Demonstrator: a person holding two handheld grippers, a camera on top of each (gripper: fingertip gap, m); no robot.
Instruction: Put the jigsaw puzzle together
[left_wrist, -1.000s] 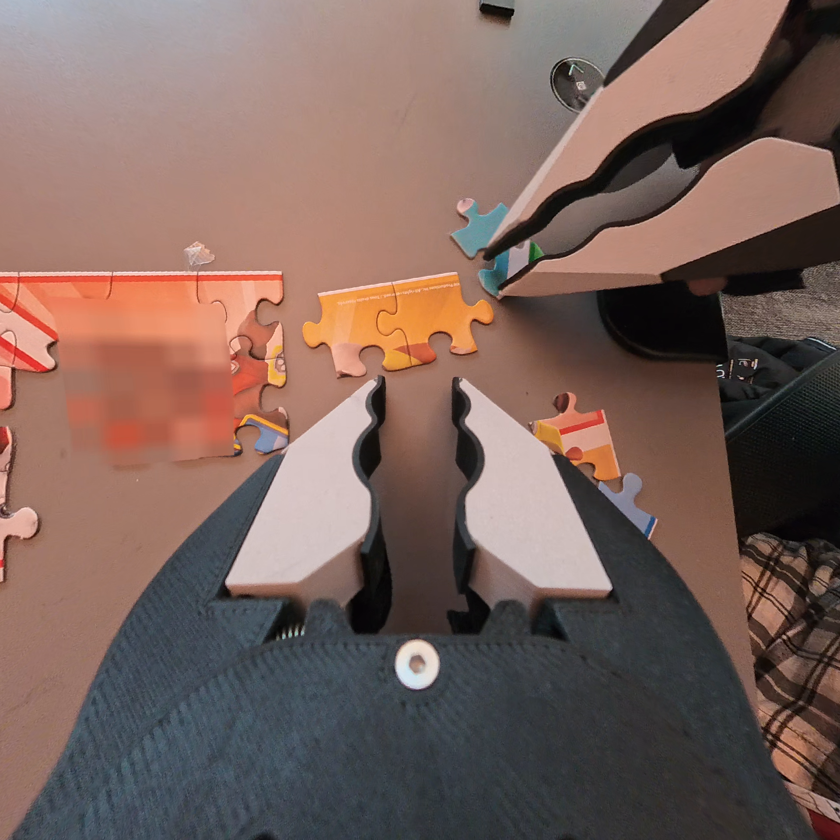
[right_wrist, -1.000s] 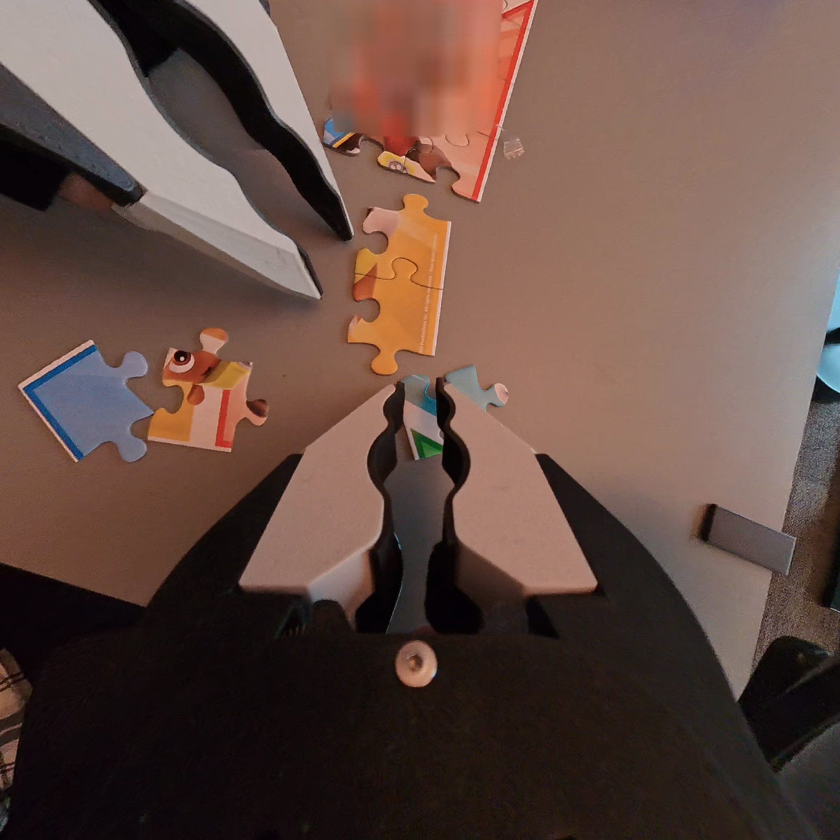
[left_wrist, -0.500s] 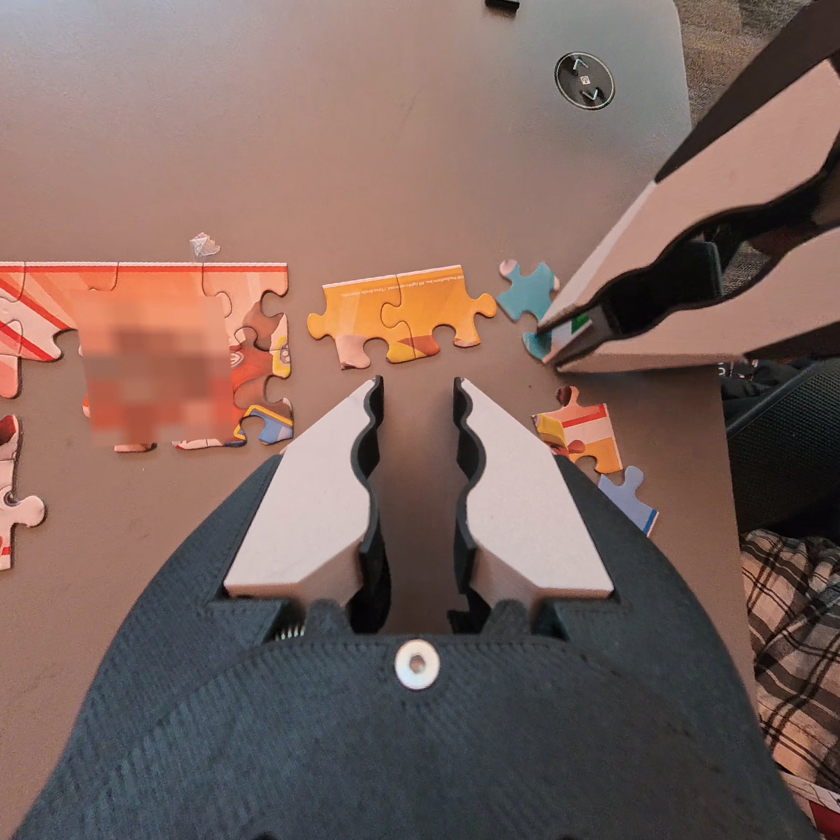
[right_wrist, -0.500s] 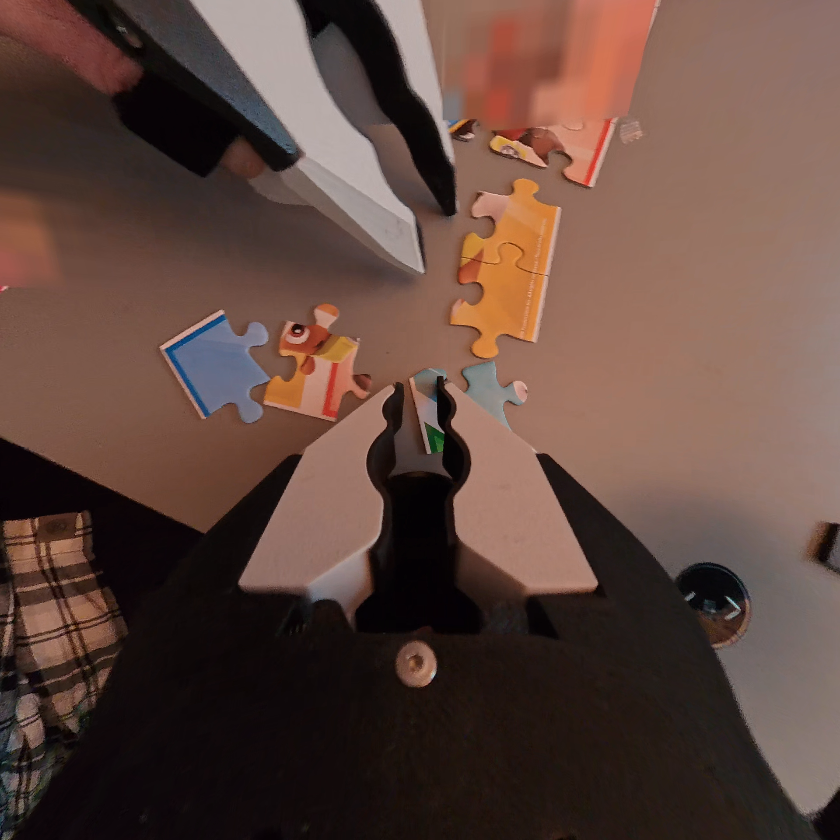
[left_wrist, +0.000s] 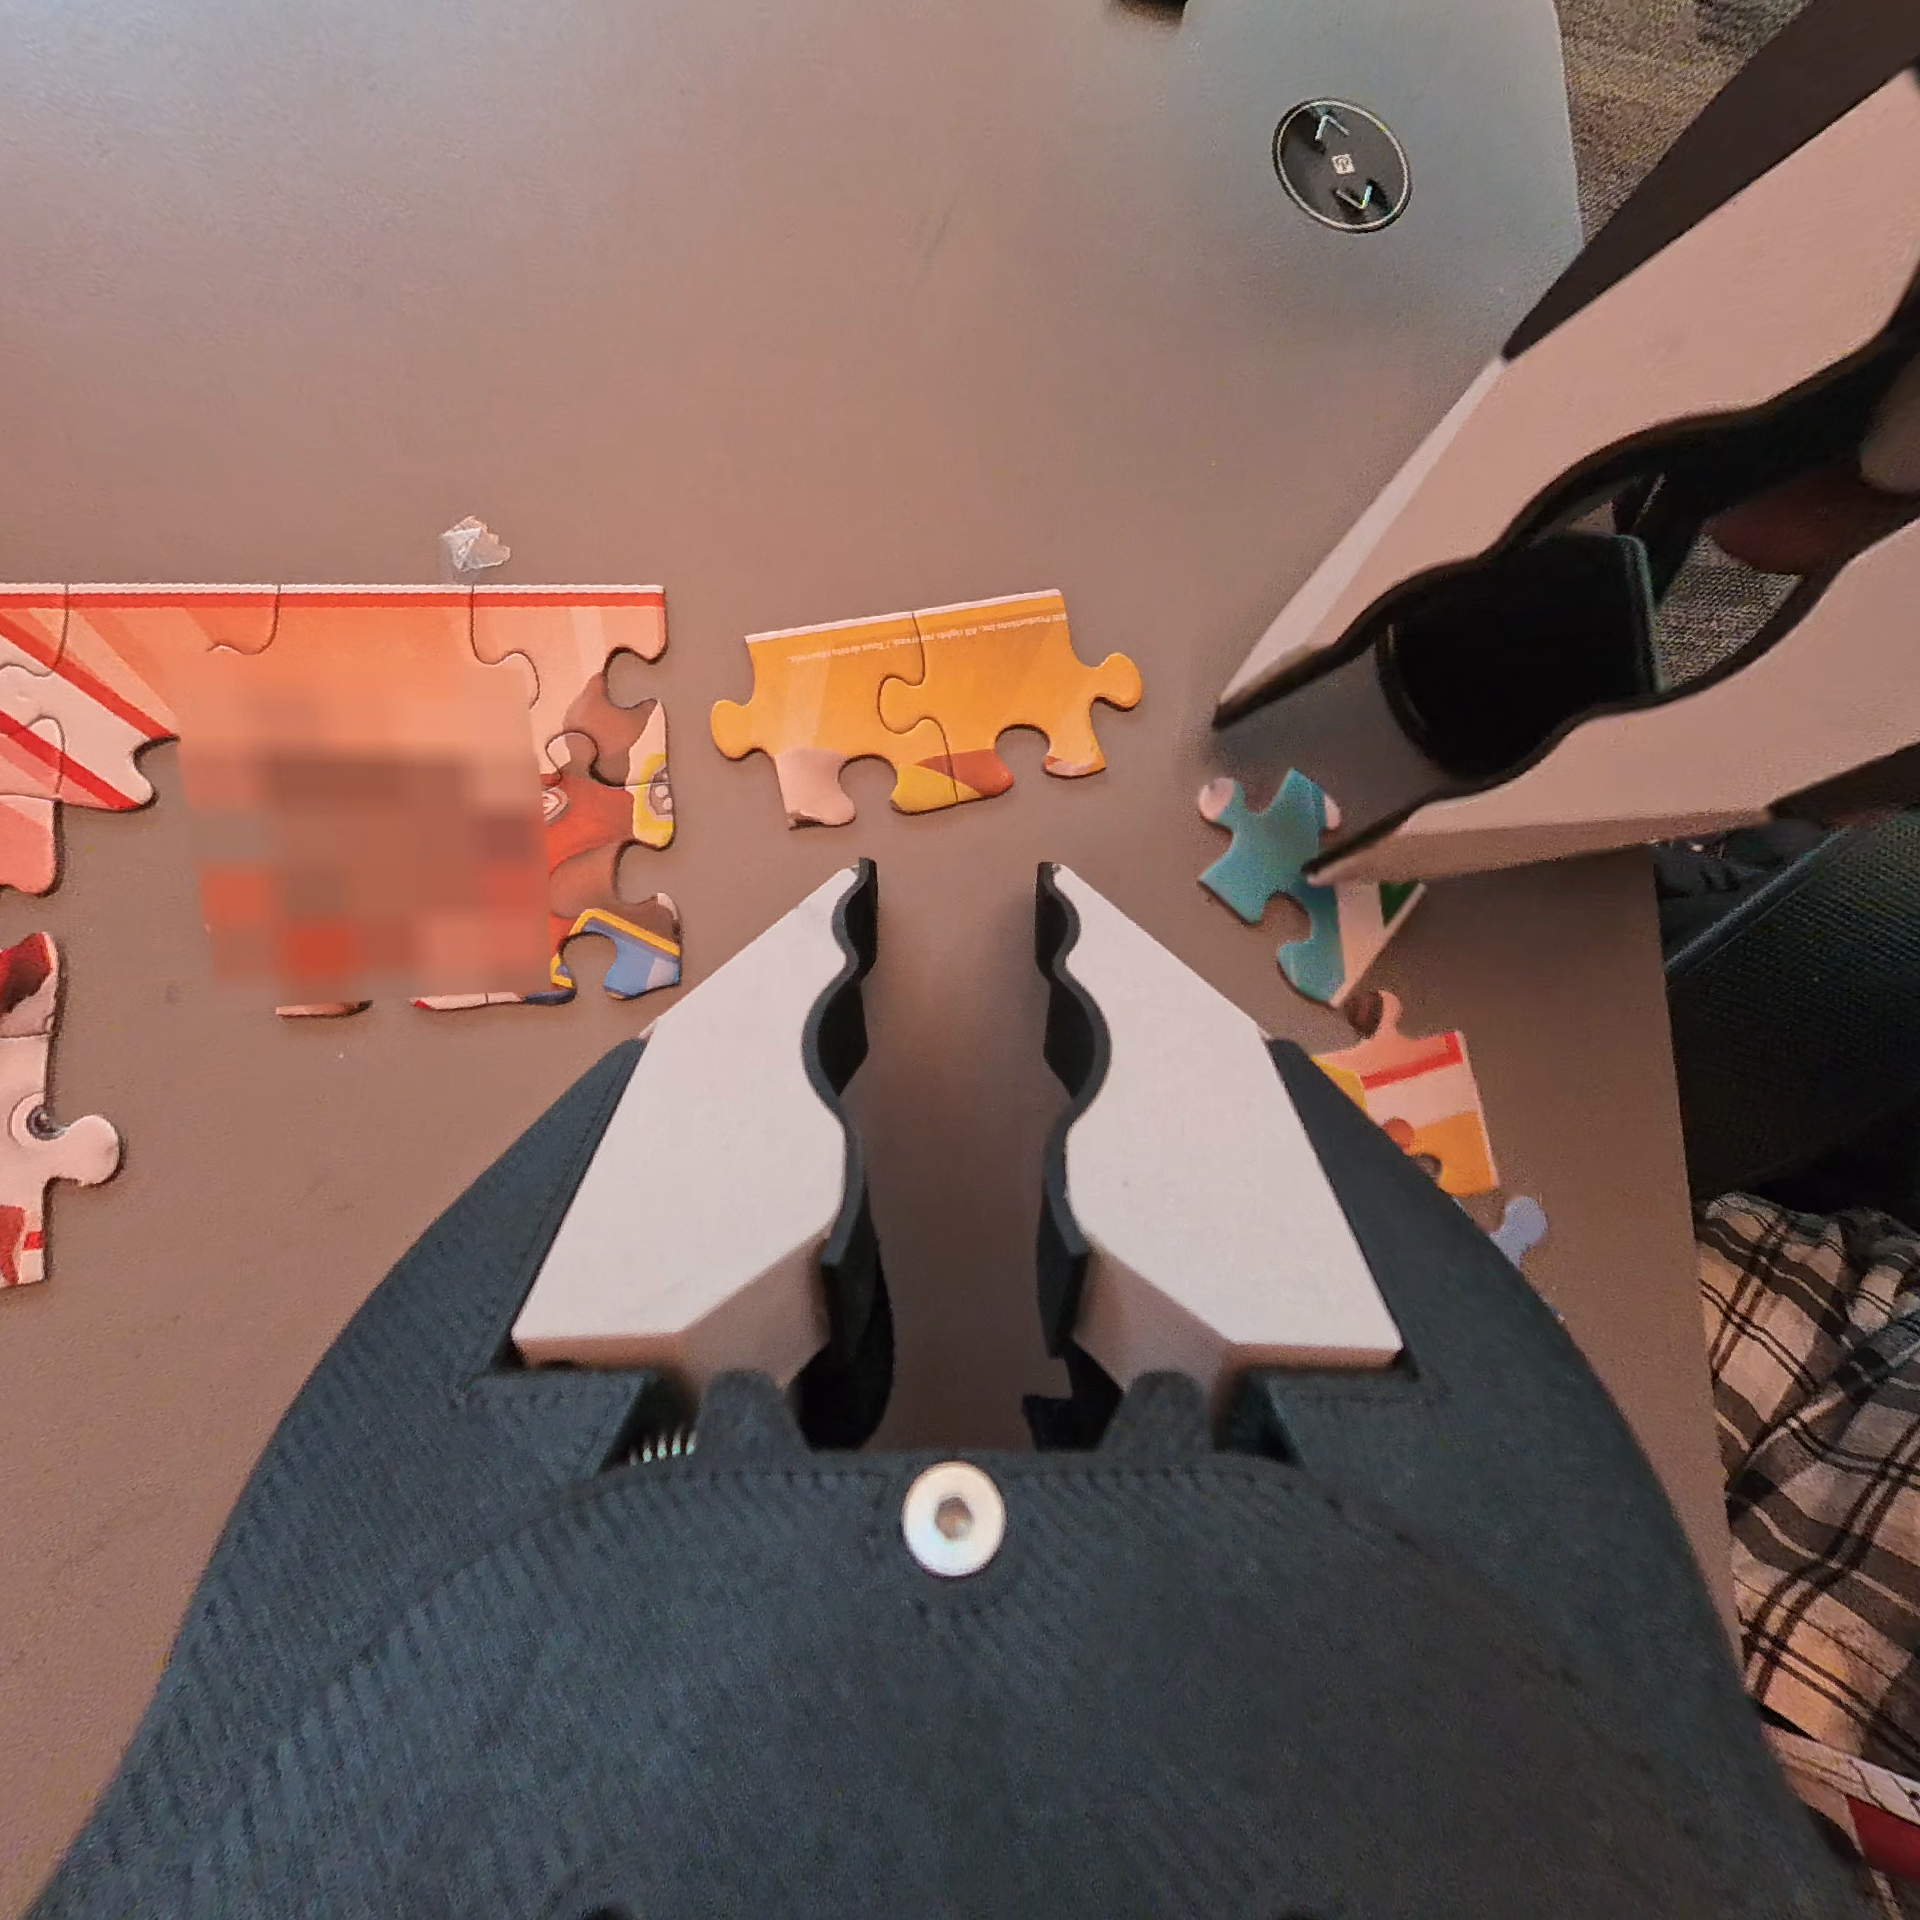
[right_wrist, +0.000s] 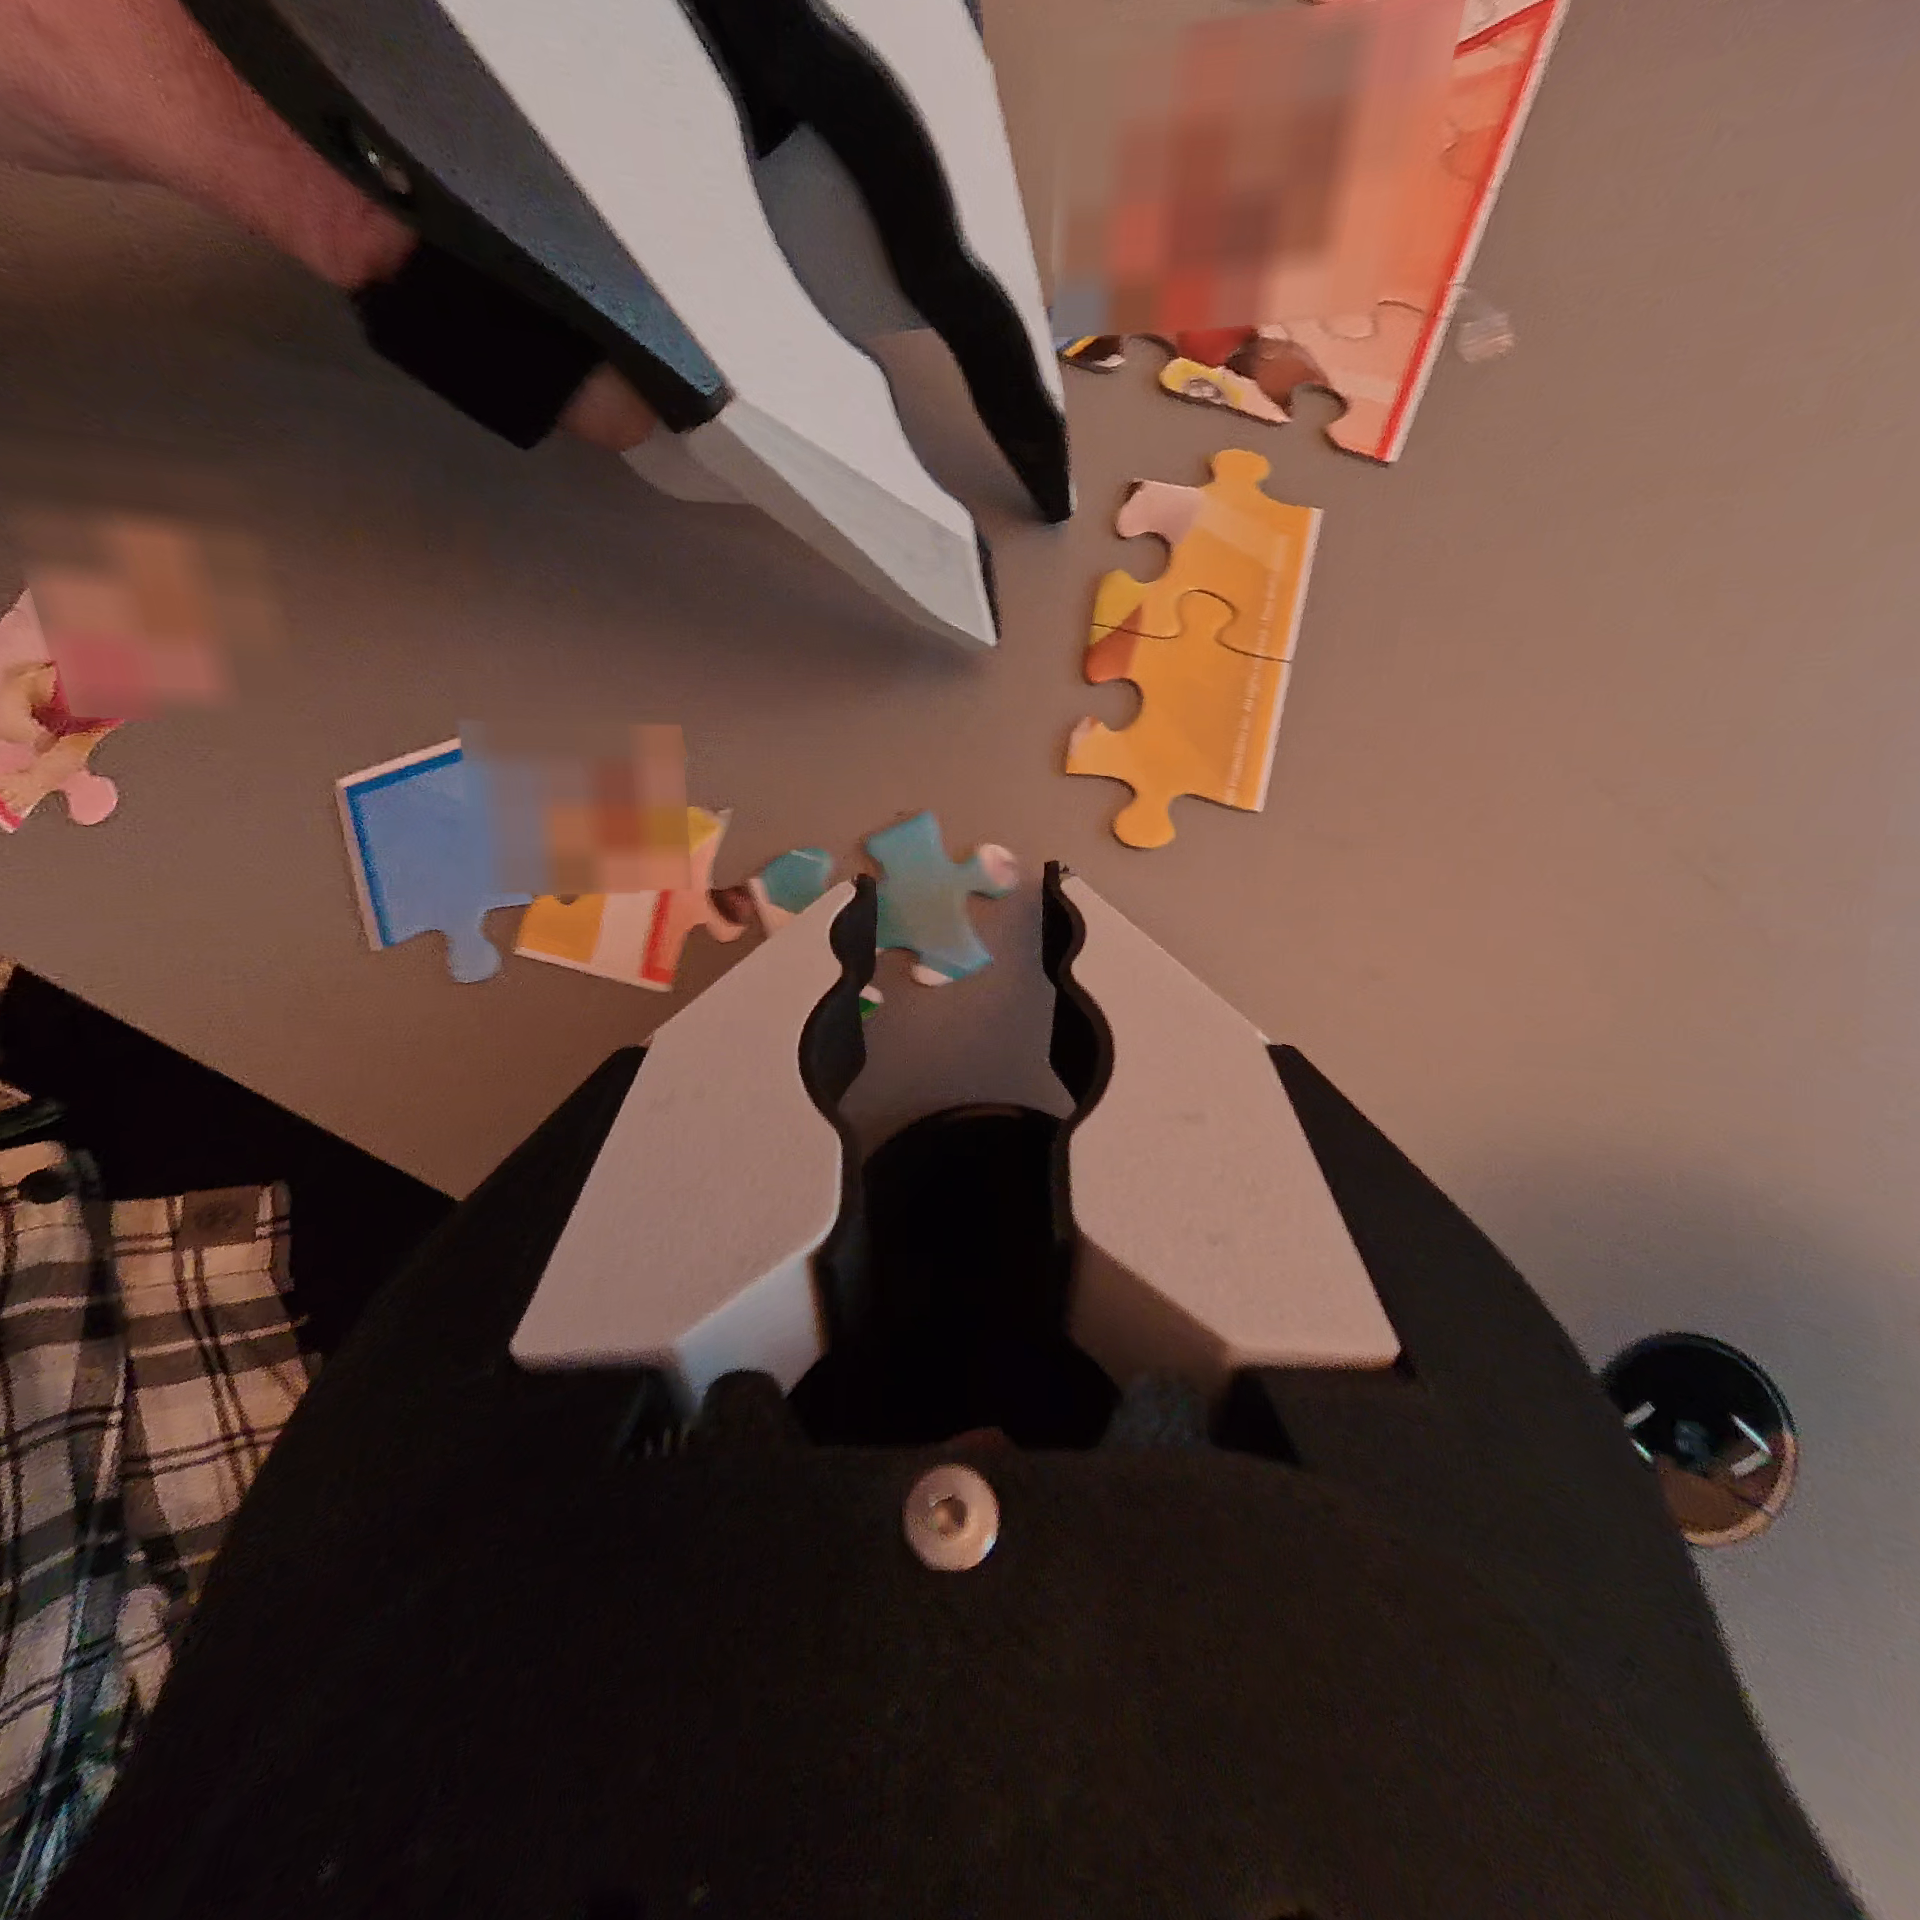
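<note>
Assembled orange puzzle section (left_wrist: 343, 675) cut off at nine o'clock, its middle mosaic-blurred, pale blue piece (left_wrist: 1519, 1226) mostly hidden behind the left claw (left_wrist: 954, 883) at four o'clock, teal pieces (right_wrist: 925, 904) motion-smeared.

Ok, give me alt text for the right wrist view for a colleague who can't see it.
The right gripper hangs open over a teal puzzle piece lying flat on the grey table. Ahead lie a joined pair of yellow pieces and part of the assembled orange section; the left gripper, also open, reaches in from the upper left. A blue piece lies to the left.
</note>
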